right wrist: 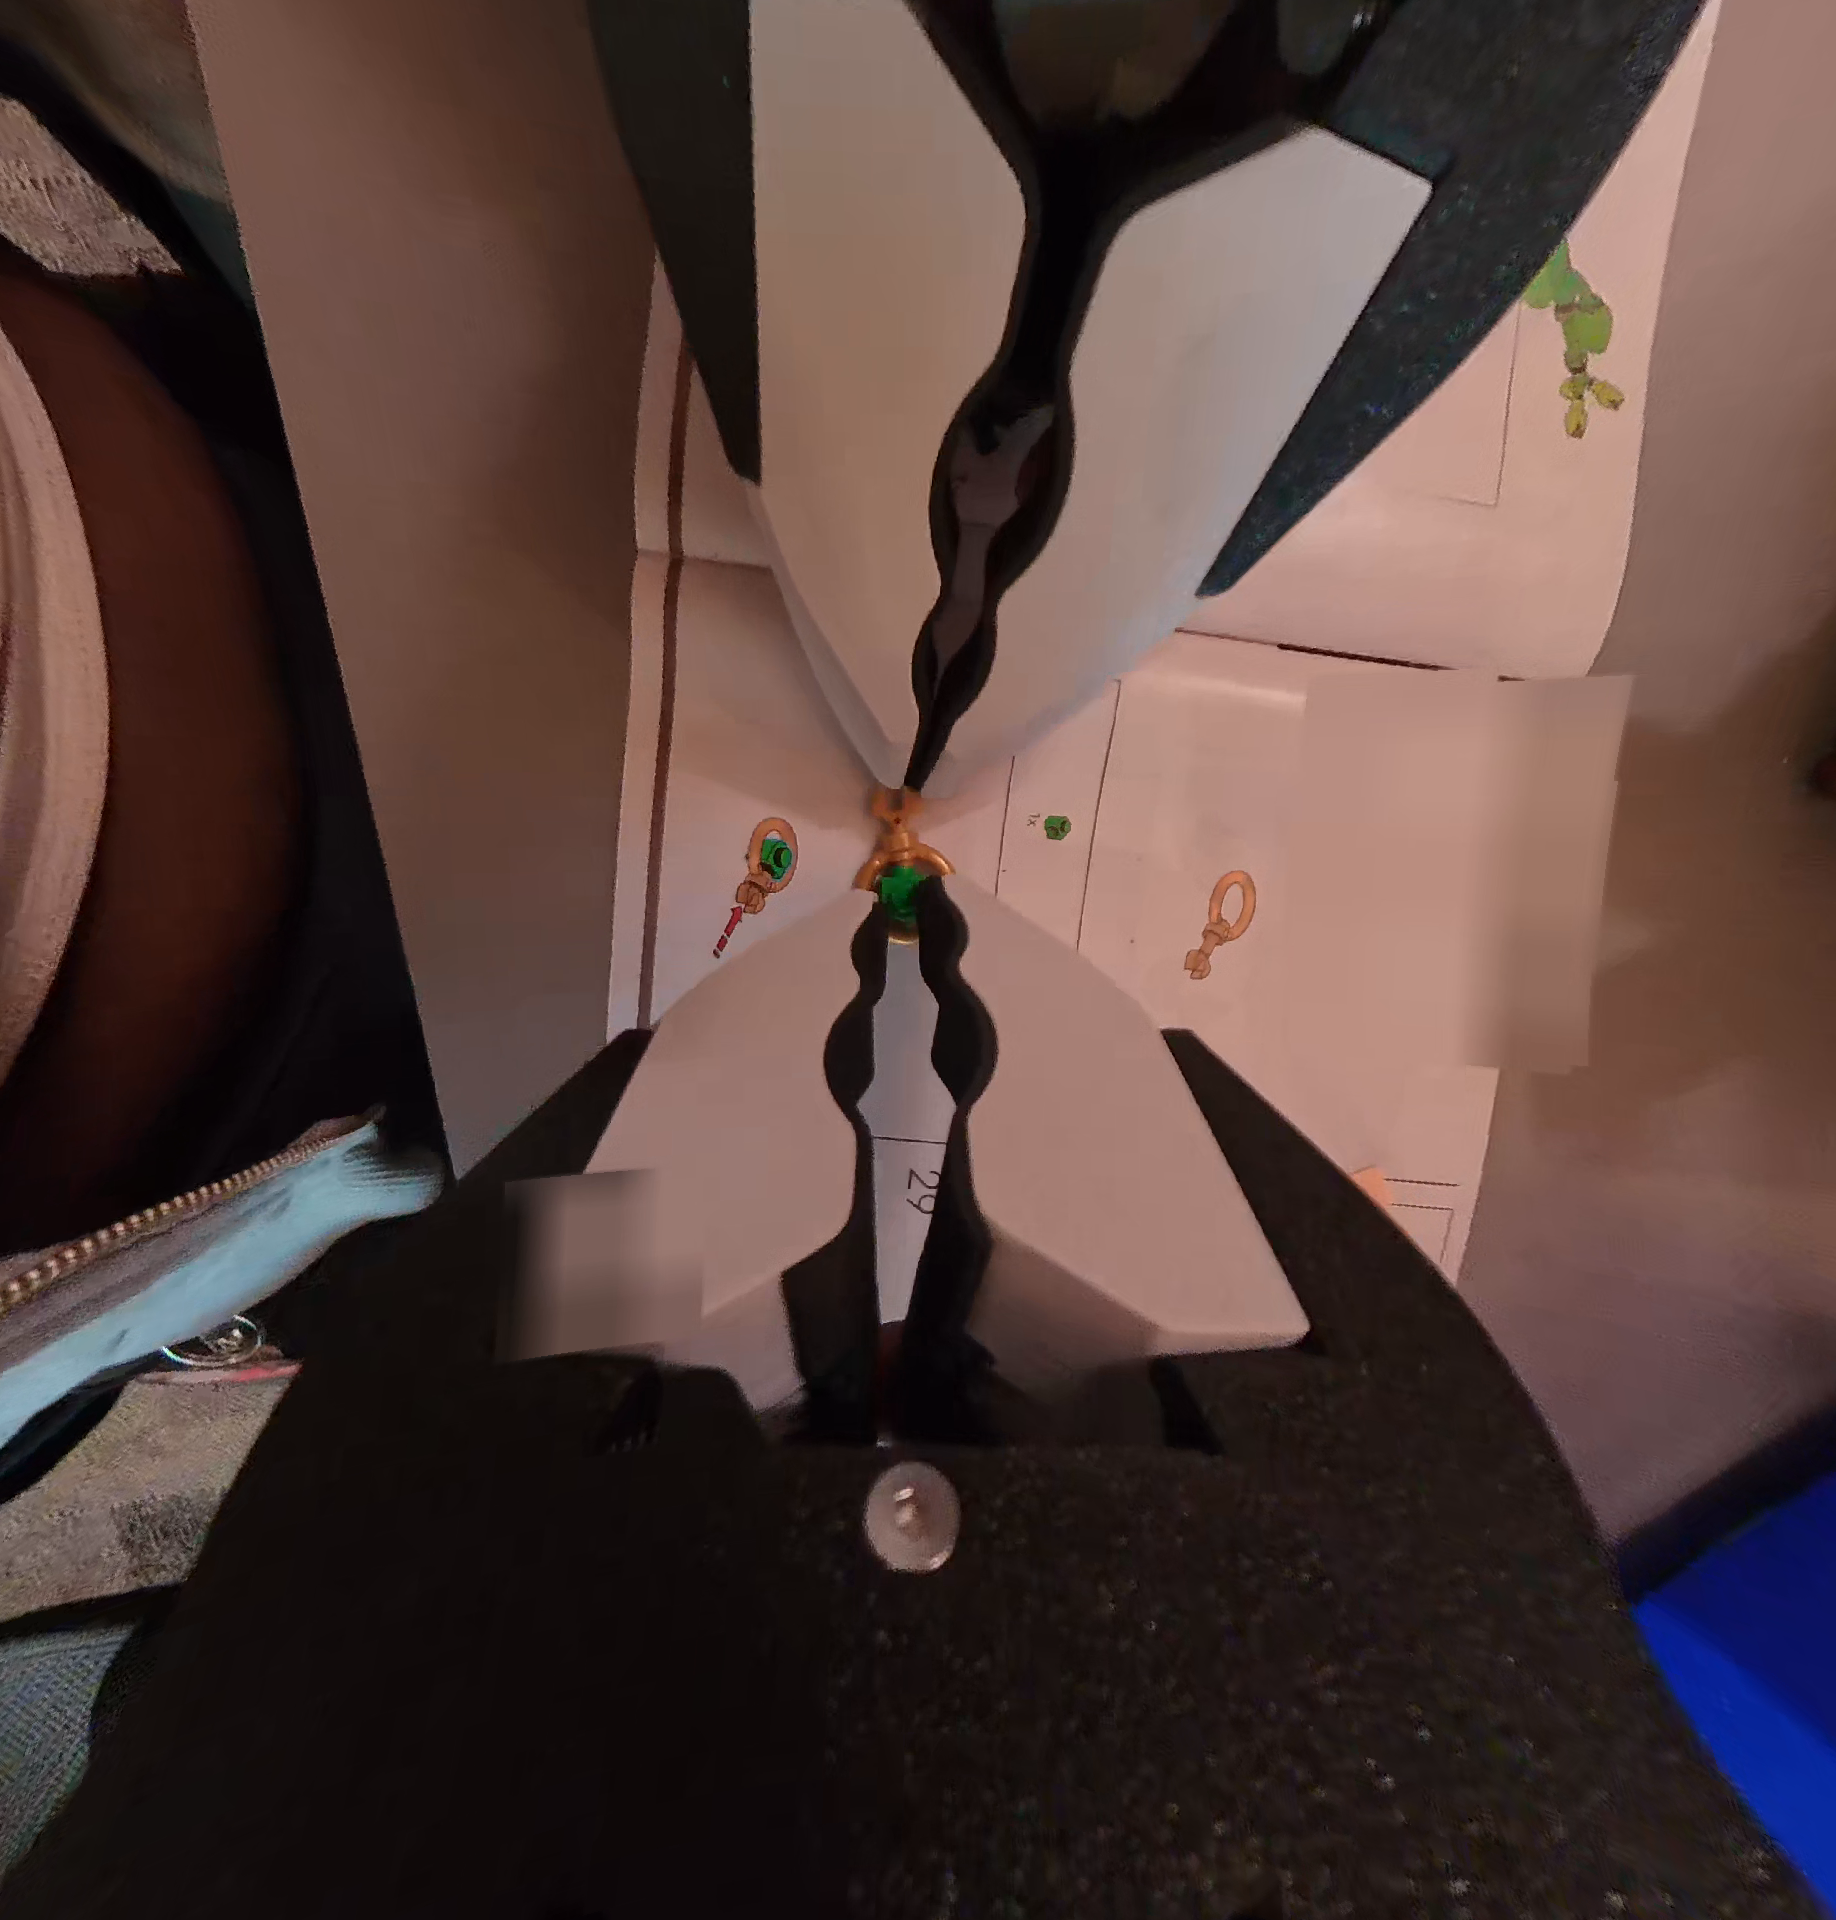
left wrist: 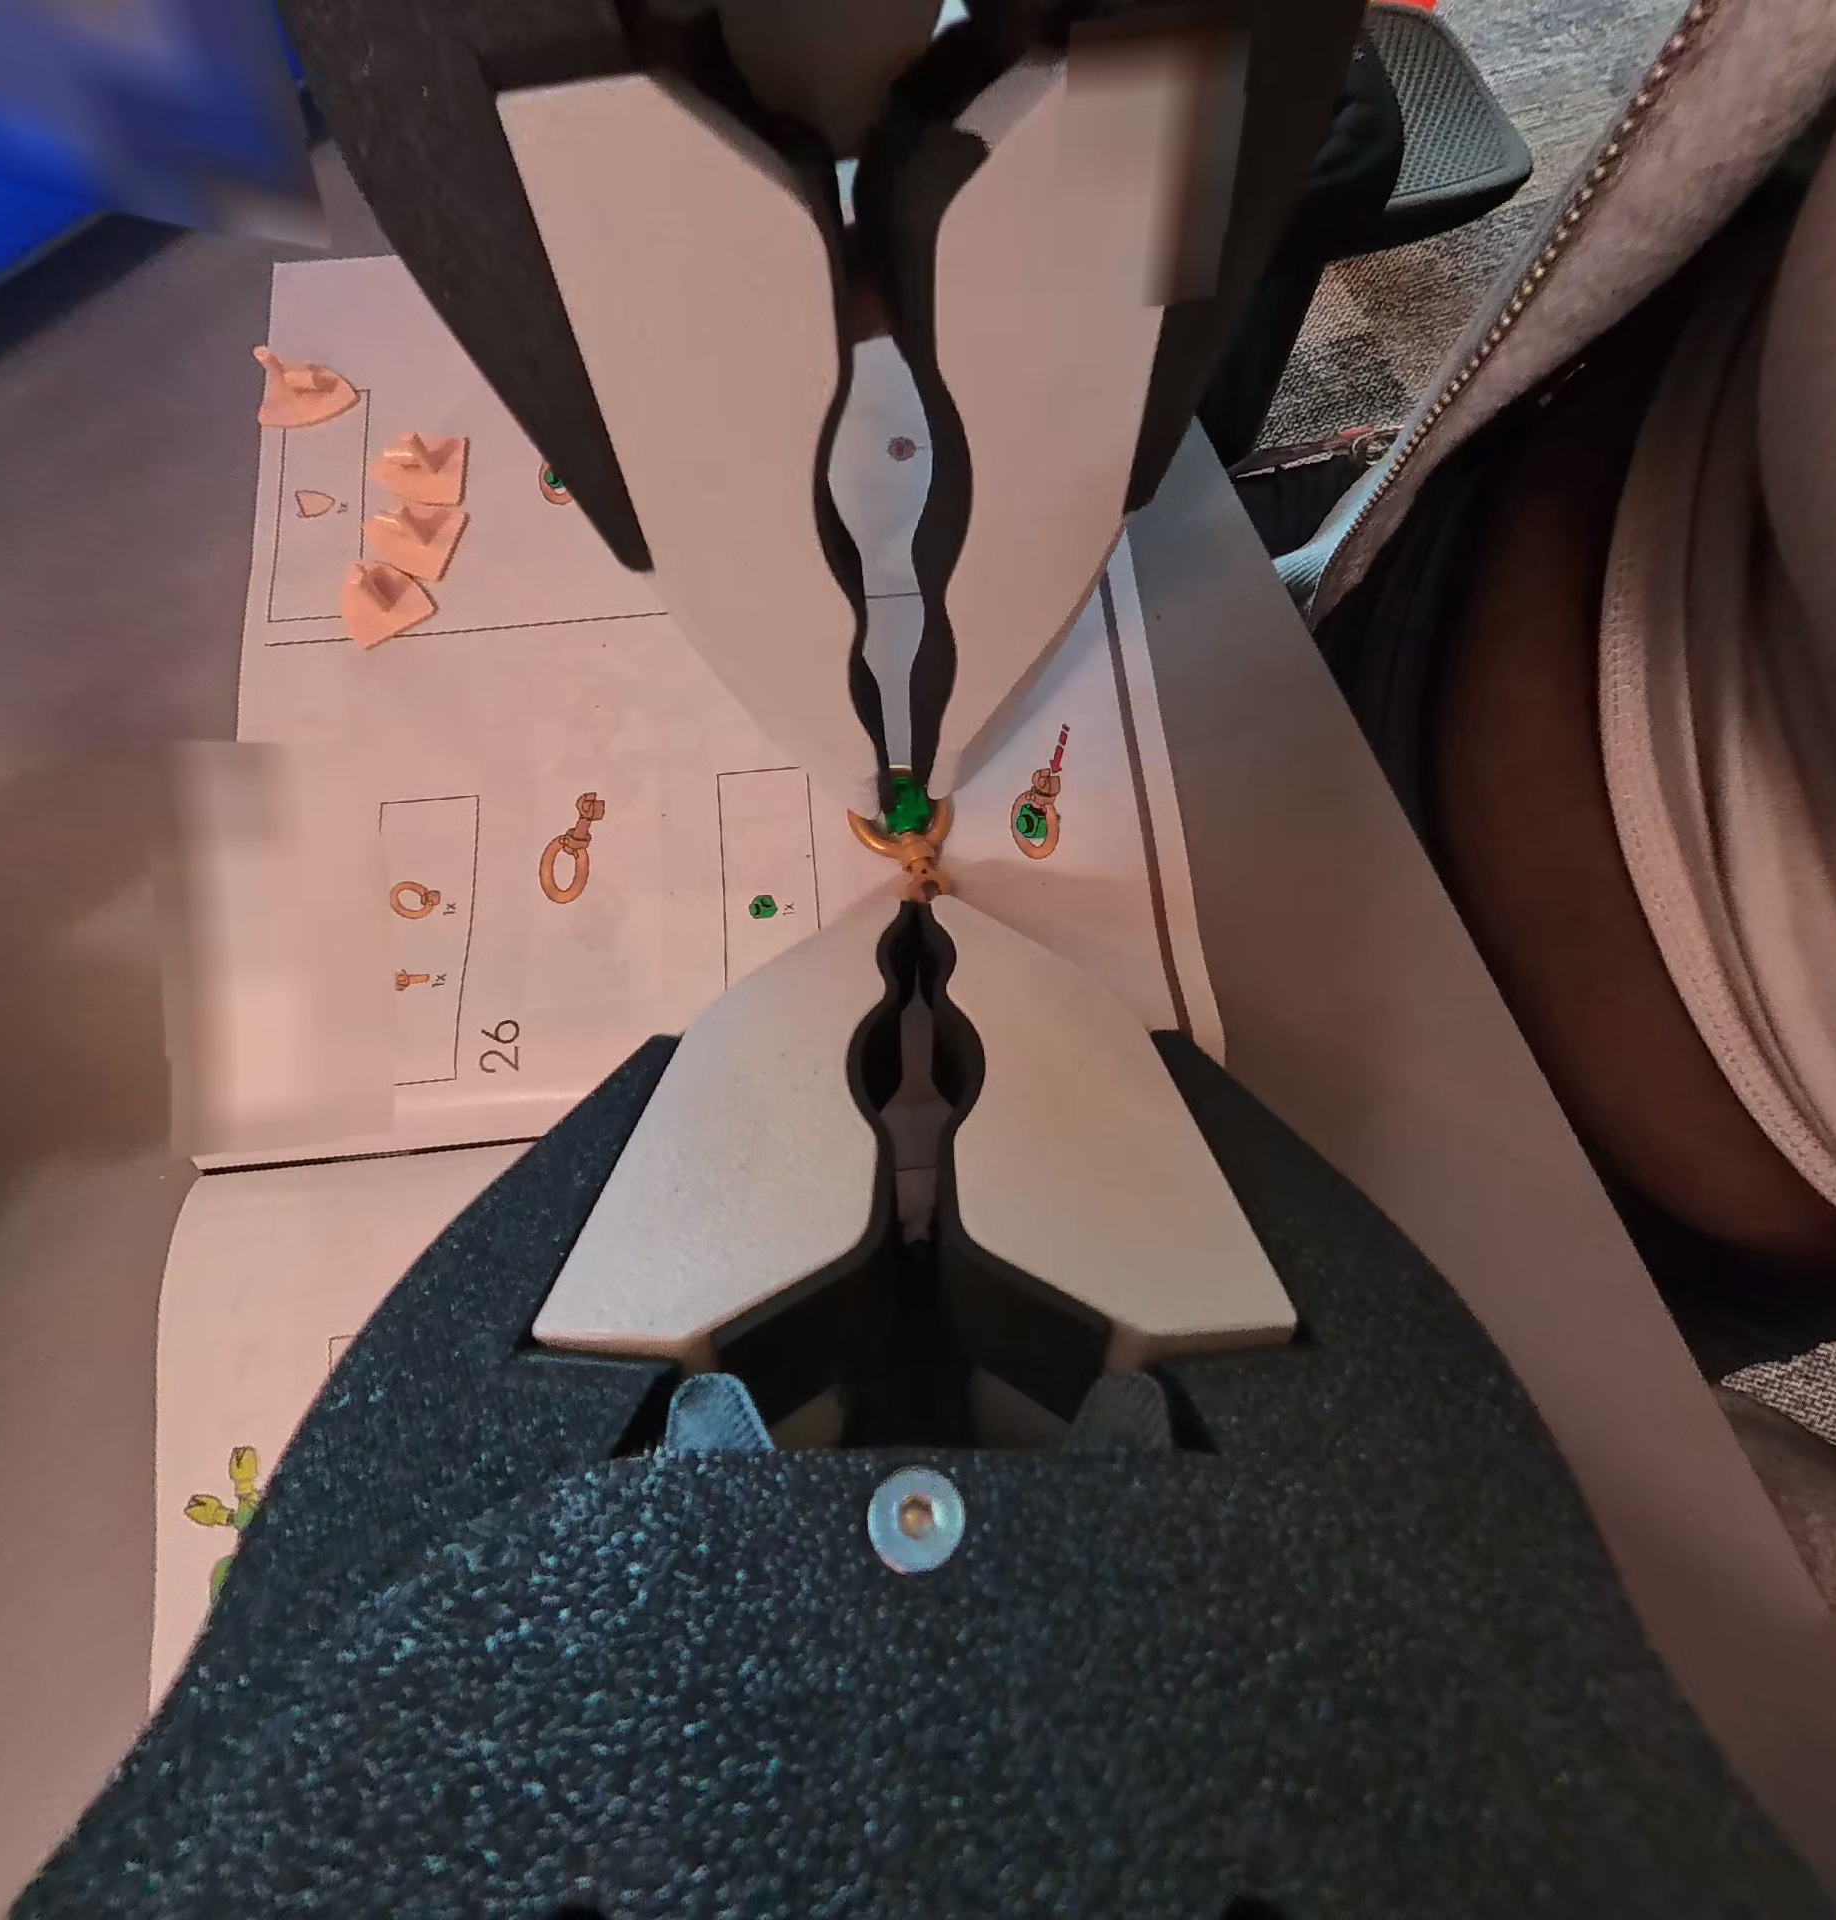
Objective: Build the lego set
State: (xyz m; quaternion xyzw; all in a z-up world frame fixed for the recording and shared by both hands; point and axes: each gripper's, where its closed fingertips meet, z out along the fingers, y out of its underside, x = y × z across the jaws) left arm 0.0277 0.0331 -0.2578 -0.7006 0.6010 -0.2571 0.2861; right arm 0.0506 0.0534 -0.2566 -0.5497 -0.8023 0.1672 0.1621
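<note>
My left gripper [left wrist: 919, 902] is shut on the stem of a small gold ring piece [left wrist: 898, 847] and holds it above the open instruction booklet [left wrist: 602, 727]. My right gripper [left wrist: 906, 781] comes in from the opposite side, tip to tip, shut on a small green stud [left wrist: 906, 808] that sits inside the ring. In the right wrist view my right gripper [right wrist: 901, 920] holds the green stud [right wrist: 901, 894] in the gold ring [right wrist: 901, 862], and the left gripper [right wrist: 898, 784] grips the ring's stem from above.
Several pink petal-shaped pieces [left wrist: 405, 499] lie on the booklet's far left page. The grey table's edge [left wrist: 1340, 831] runs close on the right, with a person in a pink zipped jacket [left wrist: 1724, 623] beyond it. A blue object [right wrist: 1766, 1662] is at the table's side.
</note>
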